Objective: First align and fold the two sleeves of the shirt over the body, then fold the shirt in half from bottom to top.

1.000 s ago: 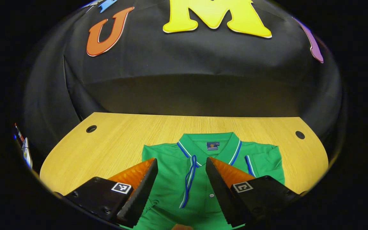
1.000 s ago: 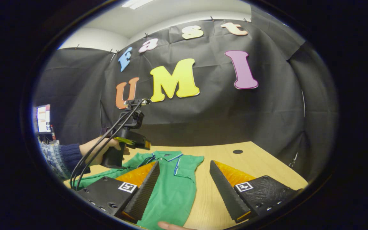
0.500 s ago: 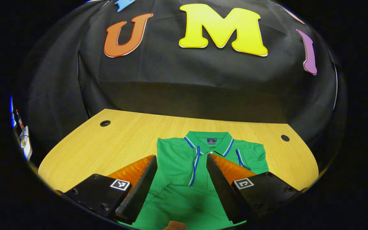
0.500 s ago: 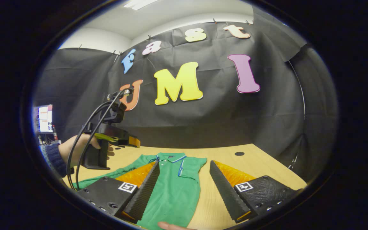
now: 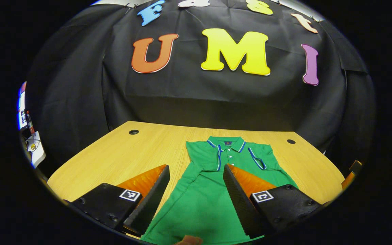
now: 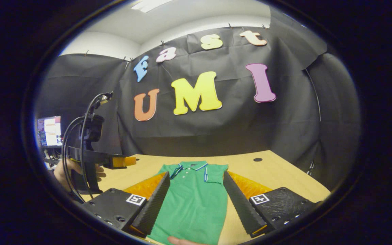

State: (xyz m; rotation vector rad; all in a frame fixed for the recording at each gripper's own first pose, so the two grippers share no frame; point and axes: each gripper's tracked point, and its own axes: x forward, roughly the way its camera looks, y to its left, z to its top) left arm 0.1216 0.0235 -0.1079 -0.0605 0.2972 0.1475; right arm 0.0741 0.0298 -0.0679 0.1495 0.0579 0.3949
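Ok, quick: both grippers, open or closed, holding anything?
Left gripper: open, holding nothing, above the green shirt.
Right gripper: open, holding nothing.

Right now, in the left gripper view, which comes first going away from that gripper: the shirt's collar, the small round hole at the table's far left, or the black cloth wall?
1. Striped collar of the green polo shirt, straight ahead of the left gripper.
2. Small round hole in the wooden table, far left.
3. Black cloth wall, behind the table.
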